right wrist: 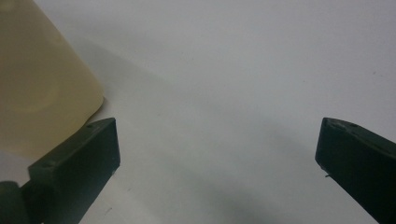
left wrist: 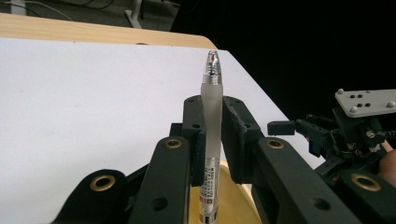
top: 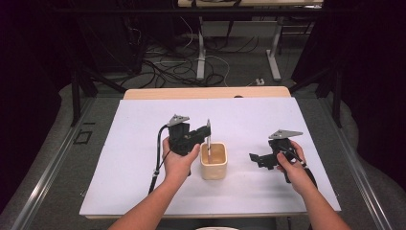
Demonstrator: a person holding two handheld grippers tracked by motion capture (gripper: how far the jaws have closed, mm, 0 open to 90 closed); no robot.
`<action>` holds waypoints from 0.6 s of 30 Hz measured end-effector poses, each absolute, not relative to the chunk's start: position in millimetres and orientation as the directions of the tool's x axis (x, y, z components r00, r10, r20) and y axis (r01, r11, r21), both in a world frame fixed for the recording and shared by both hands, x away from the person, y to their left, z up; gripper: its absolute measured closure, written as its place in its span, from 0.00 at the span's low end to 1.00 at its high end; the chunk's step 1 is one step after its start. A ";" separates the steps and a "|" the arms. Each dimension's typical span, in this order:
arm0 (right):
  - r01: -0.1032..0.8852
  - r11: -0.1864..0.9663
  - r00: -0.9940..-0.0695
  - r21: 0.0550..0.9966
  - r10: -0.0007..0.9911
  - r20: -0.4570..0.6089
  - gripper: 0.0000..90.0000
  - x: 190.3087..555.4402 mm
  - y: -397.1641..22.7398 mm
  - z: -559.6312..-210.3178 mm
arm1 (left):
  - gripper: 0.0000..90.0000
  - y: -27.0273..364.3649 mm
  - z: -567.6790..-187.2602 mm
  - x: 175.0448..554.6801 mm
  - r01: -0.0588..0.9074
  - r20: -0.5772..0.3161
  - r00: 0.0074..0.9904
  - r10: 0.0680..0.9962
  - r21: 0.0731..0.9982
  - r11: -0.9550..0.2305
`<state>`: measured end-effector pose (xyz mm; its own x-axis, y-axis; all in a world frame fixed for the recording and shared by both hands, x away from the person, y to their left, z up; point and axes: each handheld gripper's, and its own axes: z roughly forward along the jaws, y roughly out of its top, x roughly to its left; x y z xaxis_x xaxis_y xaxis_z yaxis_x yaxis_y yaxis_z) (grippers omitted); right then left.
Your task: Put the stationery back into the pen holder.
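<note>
Both grippers work mid-sheet from above: the left gripper point(top: 203, 135) clamps an upright pen point(top: 208, 135) over the cream cup point(top: 214, 161), white table point(top: 143, 191) spare all around. Its own view shows the pen point(left wrist: 212, 135) pinched. Right gripper point(right wrist: 217, 154) gapes, cup point(right wrist: 42, 88) beside.

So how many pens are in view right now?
1: a frosted clear plastic pen, upright between the left gripper fingers, its lower end inside the cream square cup. Others may lie hidden inside the cup.
</note>
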<state>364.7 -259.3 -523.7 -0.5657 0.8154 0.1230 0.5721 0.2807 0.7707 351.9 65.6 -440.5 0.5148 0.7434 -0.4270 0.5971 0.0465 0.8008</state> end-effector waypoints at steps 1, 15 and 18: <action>0.572 0.281 -0.566 0.771 0.815 0.123 0.00 364.7 -259.3 -523.8 | 0.89 65.7 -441.4 351.7 0.596 -0.423 0.516 0.745 0.802 0.042; 0.571 0.284 -0.573 0.770 0.810 0.125 0.00 364.6 -259.3 -523.9 | 0.73 73.6 -443.4 353.2 0.620 -0.463 0.494 0.736 0.781 0.075; 0.572 0.284 -0.572 0.770 0.811 0.126 0.00 364.7 -259.4 -524.0 | 0.66 79.1 -440.9 354.0 0.620 -0.464 0.479 0.745 0.780 0.087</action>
